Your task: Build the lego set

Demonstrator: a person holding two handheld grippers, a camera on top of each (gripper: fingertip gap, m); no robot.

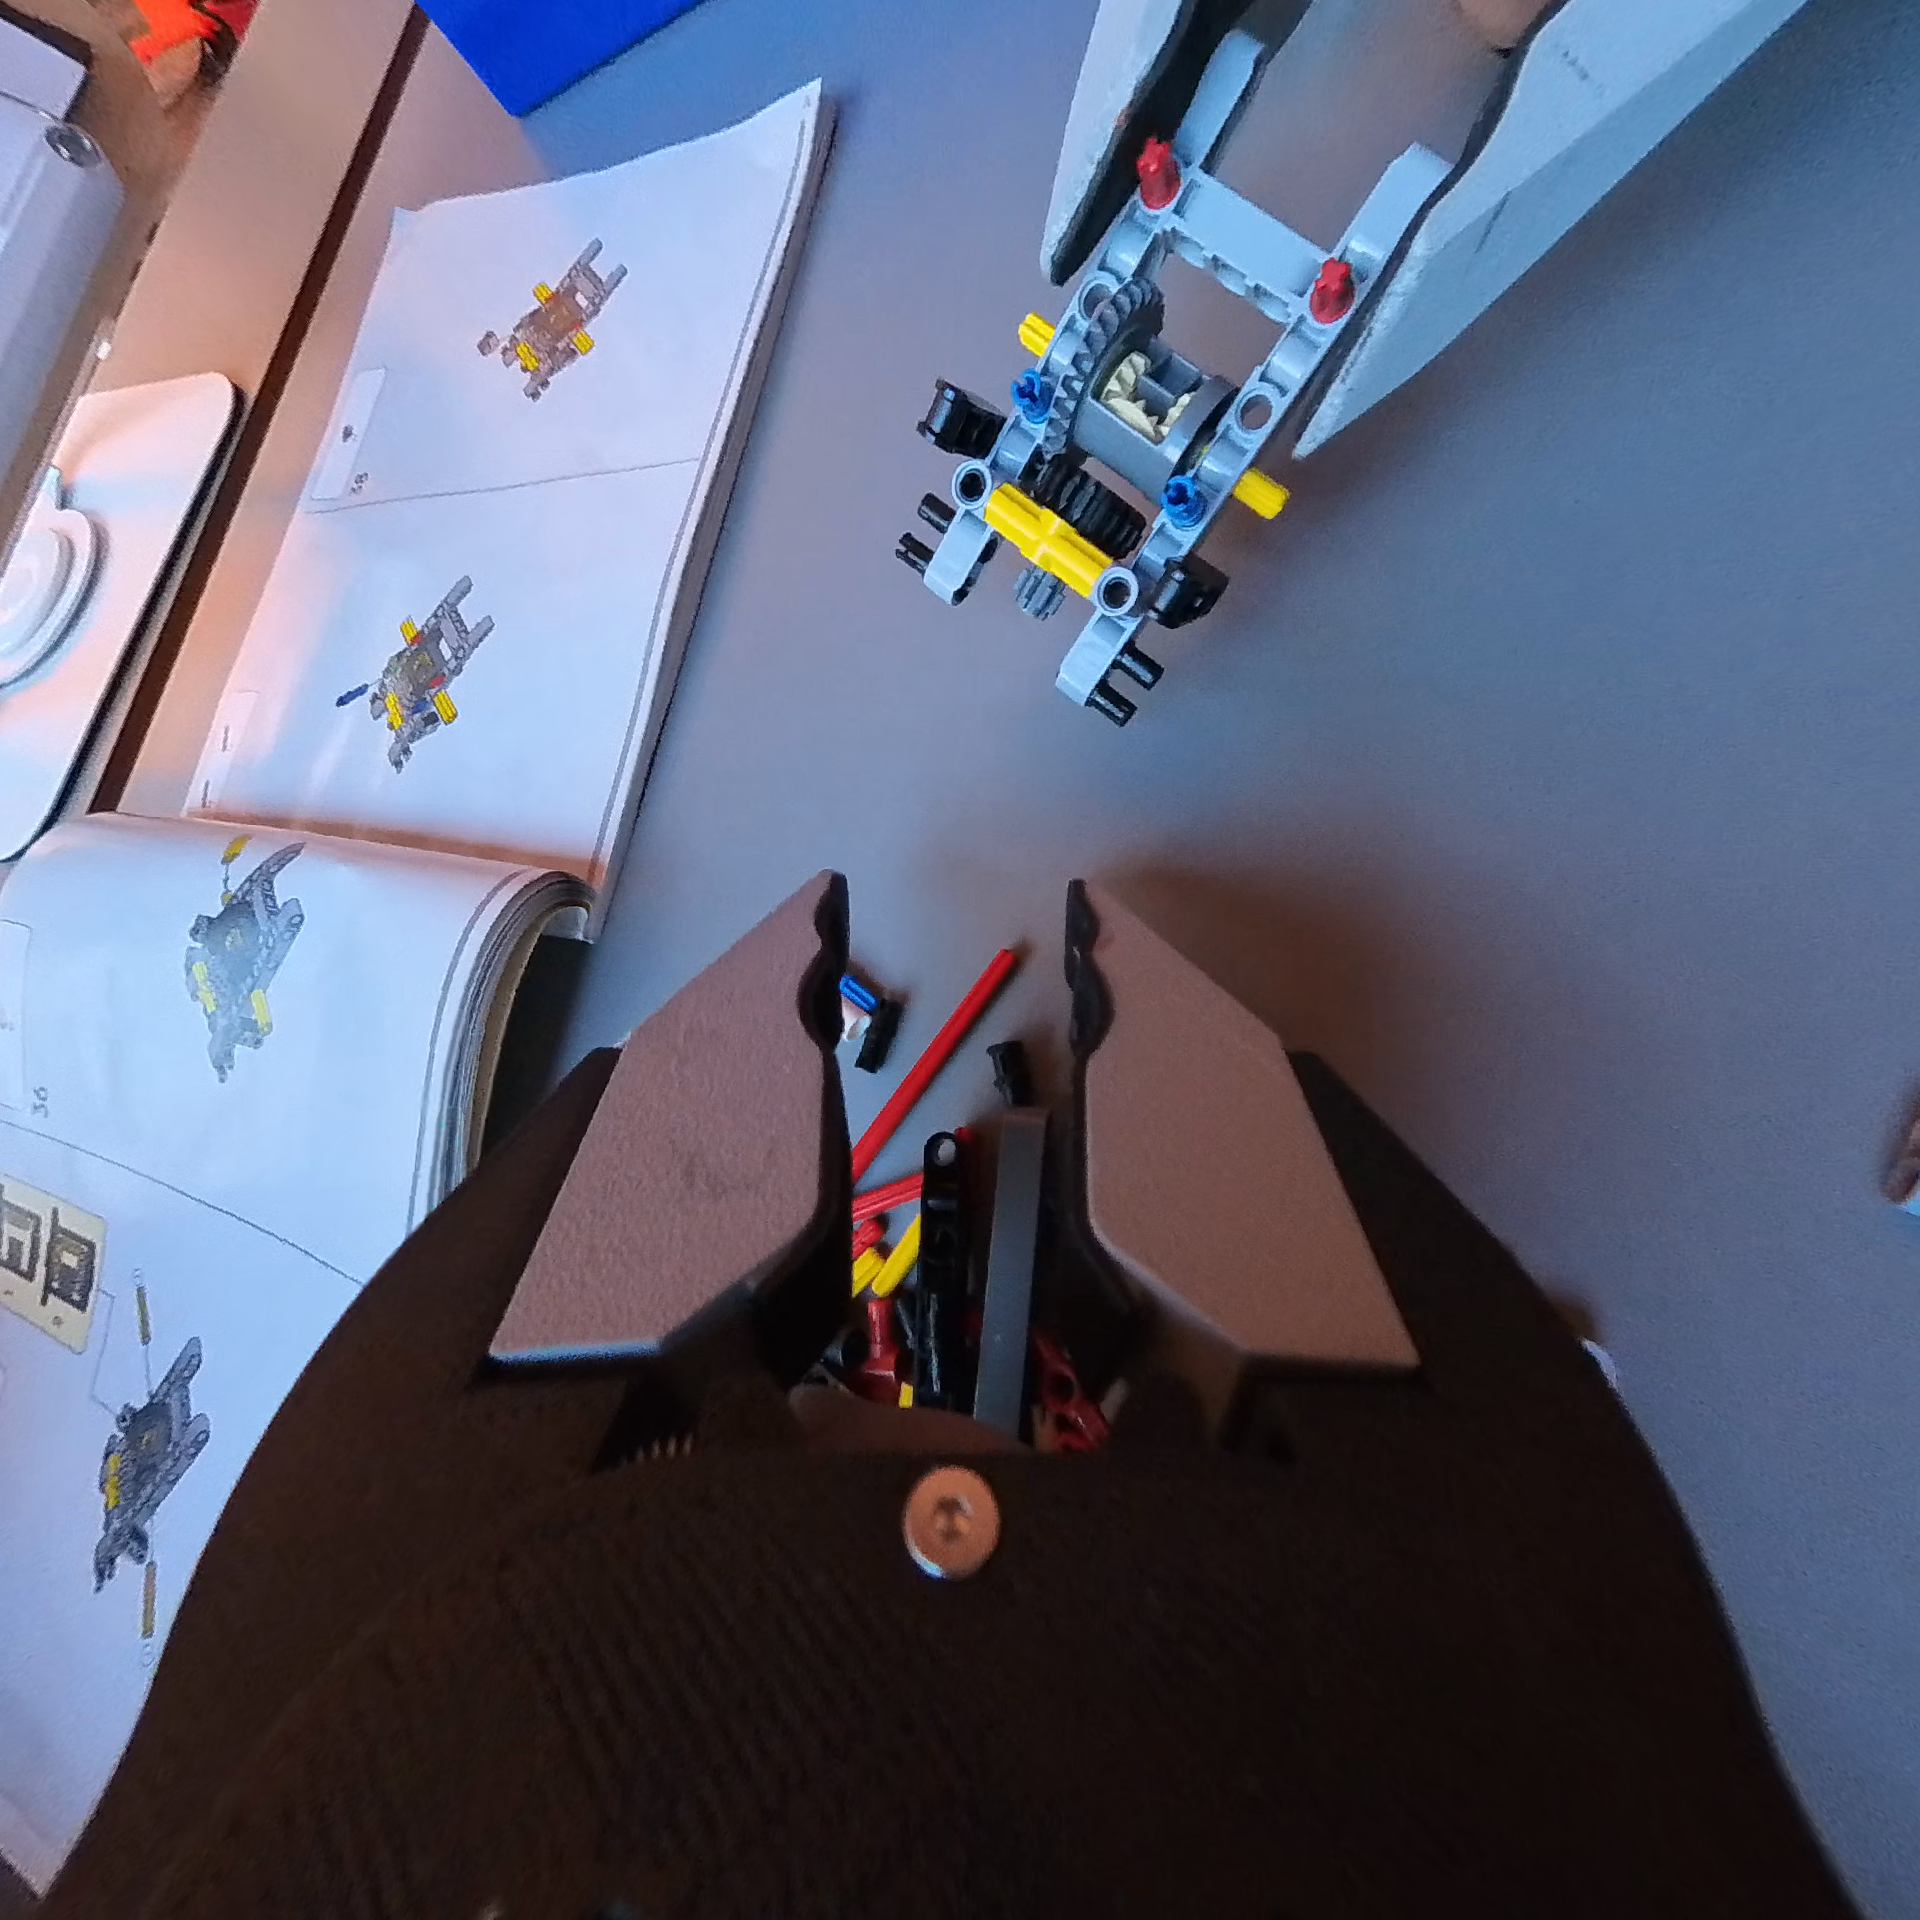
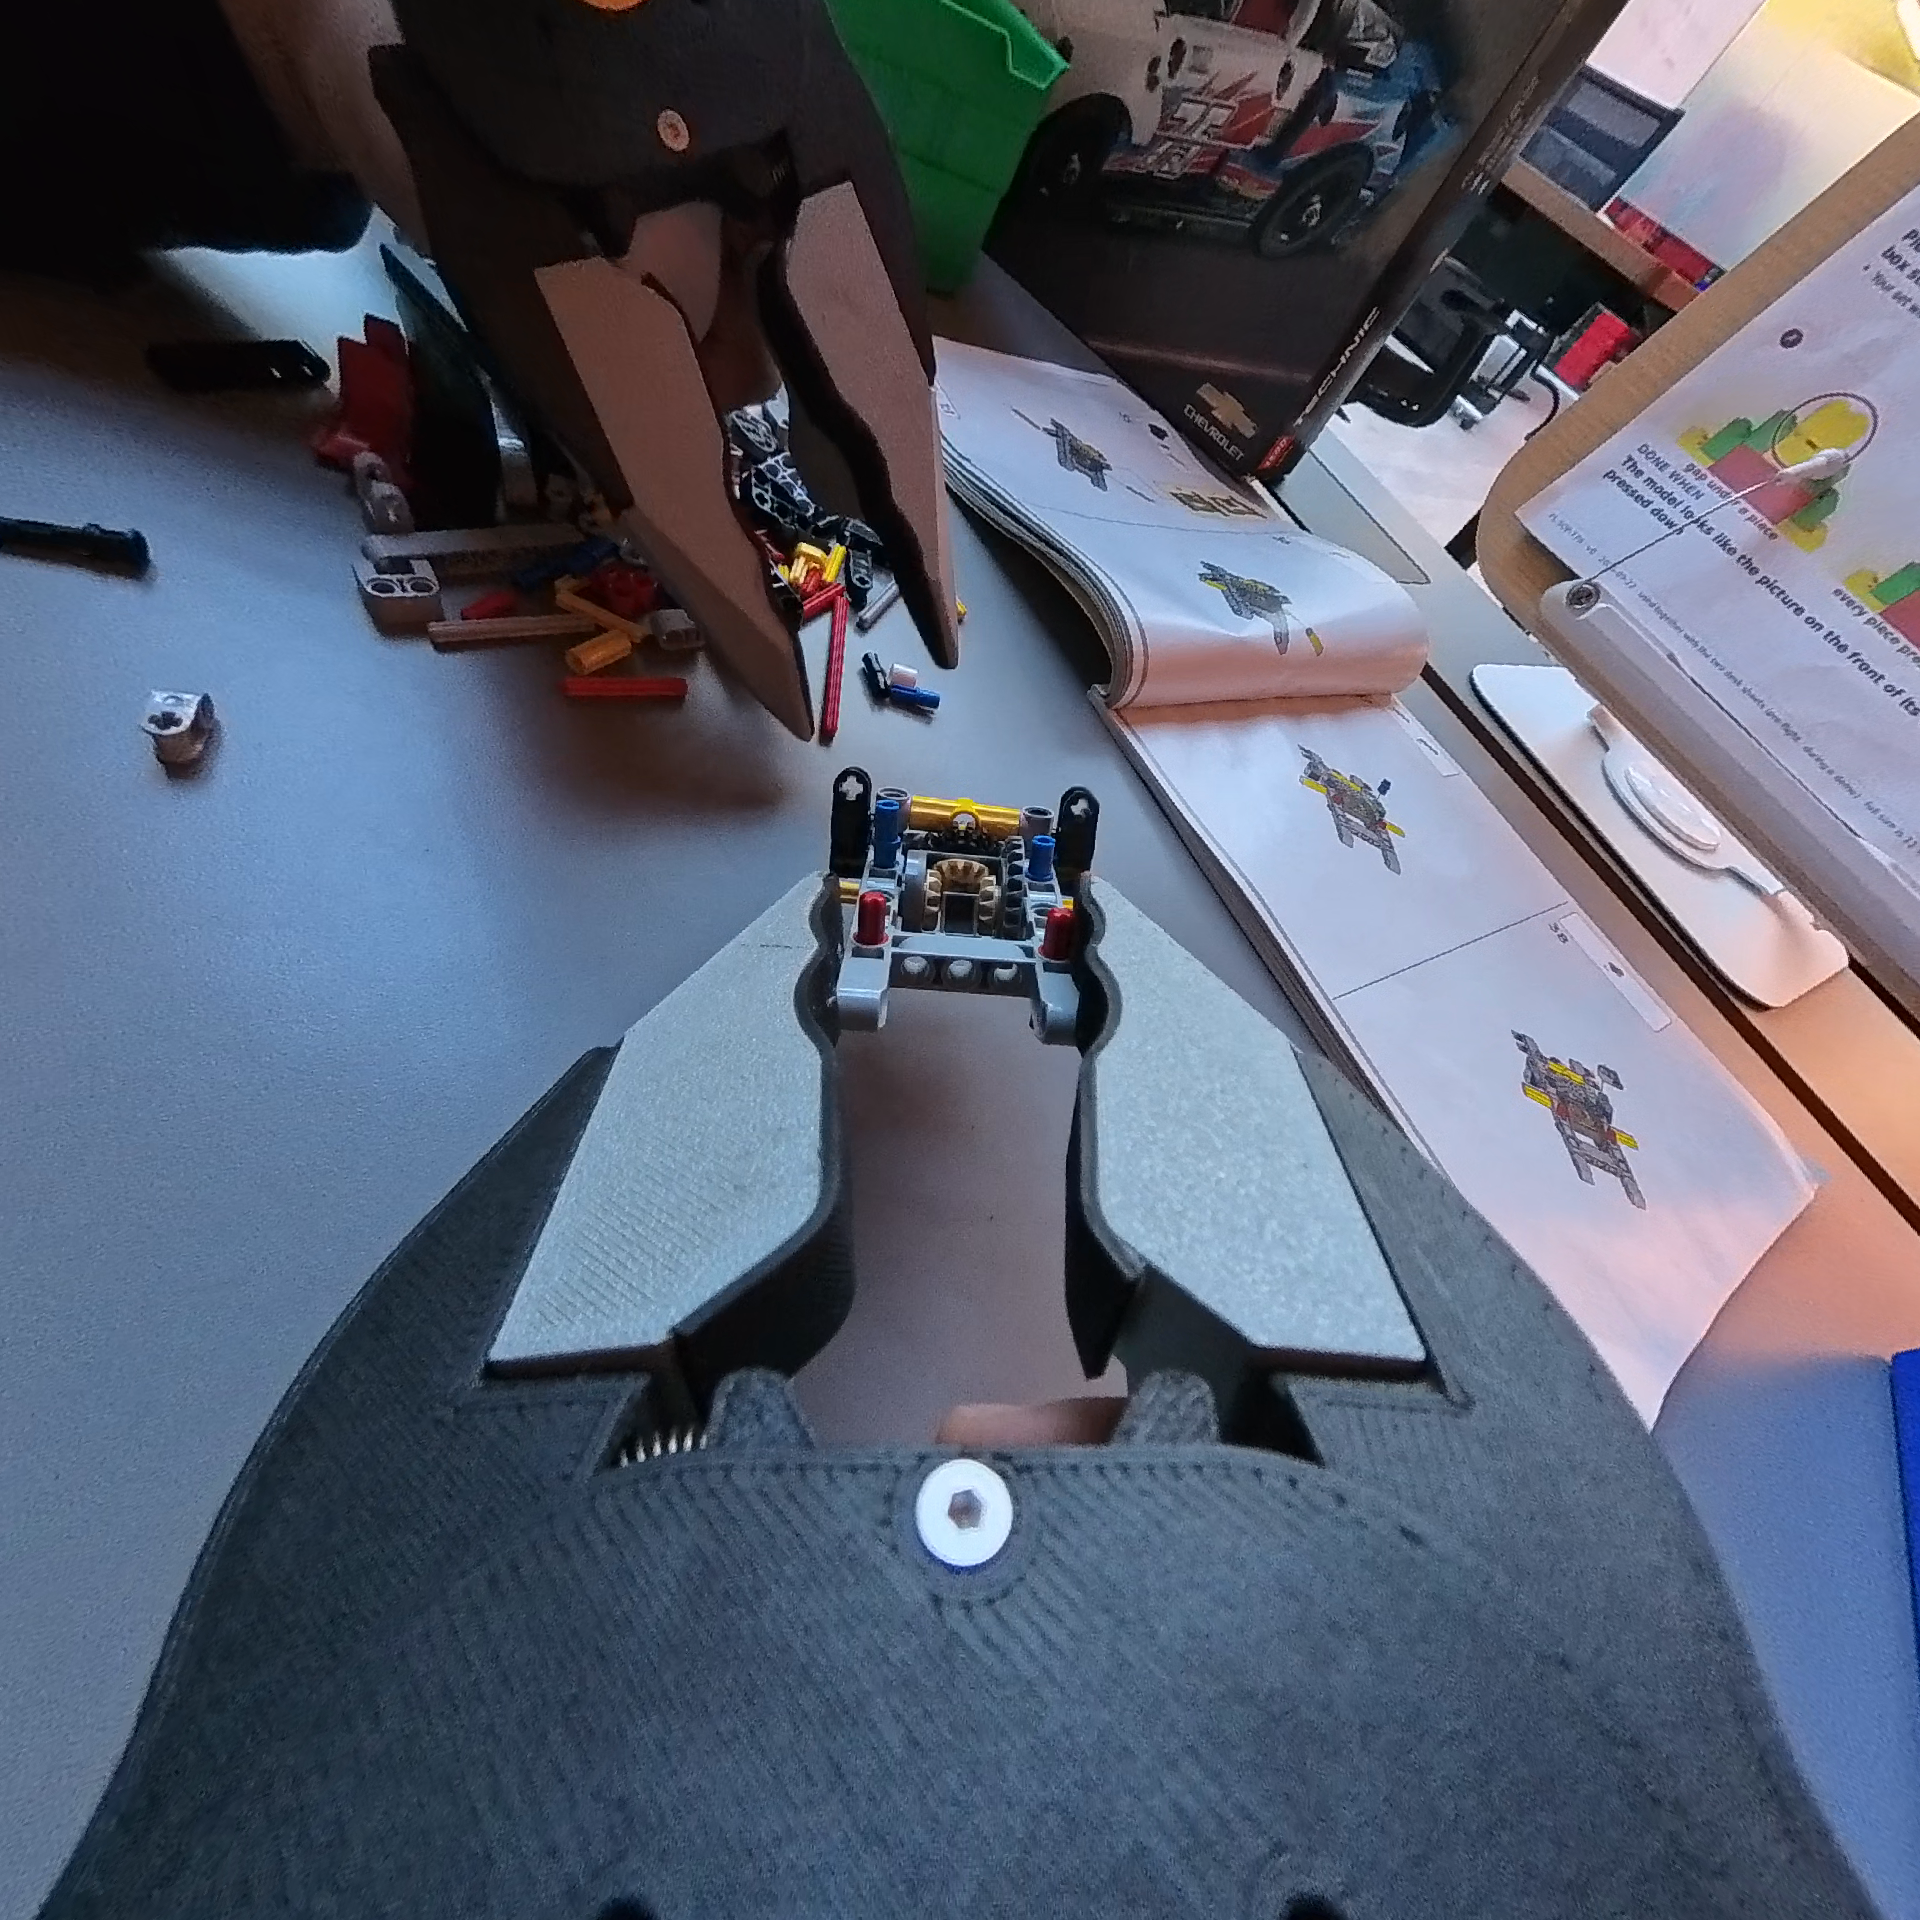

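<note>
My right gripper [image 2: 951, 906] is shut on a grey beam frame assembly [image 2: 961, 894] with tan and black gears, a yellow cross piece, and red and blue pins. Both pads press on the frame's side beams. The left wrist view shows the assembly [image 1: 1101, 436] held the same way by the right gripper [image 1: 1184, 358]. My left gripper [image 1: 954, 904] is open just above the table, at the near edge of a pile of loose parts [image 1: 935, 1278]. A red axle [image 1: 935, 1049], a small blue pin [image 1: 854, 987] and black pins [image 1: 878, 1034] lie loose on the table between its fingers.
An open instruction booklet [image 2: 1455, 935] lies along the table's right side, with a car-picture box [image 2: 1247, 208] and a green bin [image 2: 956, 125] behind it. A white stand base [image 2: 1662, 831] sits beyond the booklet. A small grey piece [image 2: 182, 727] lies alone at left.
</note>
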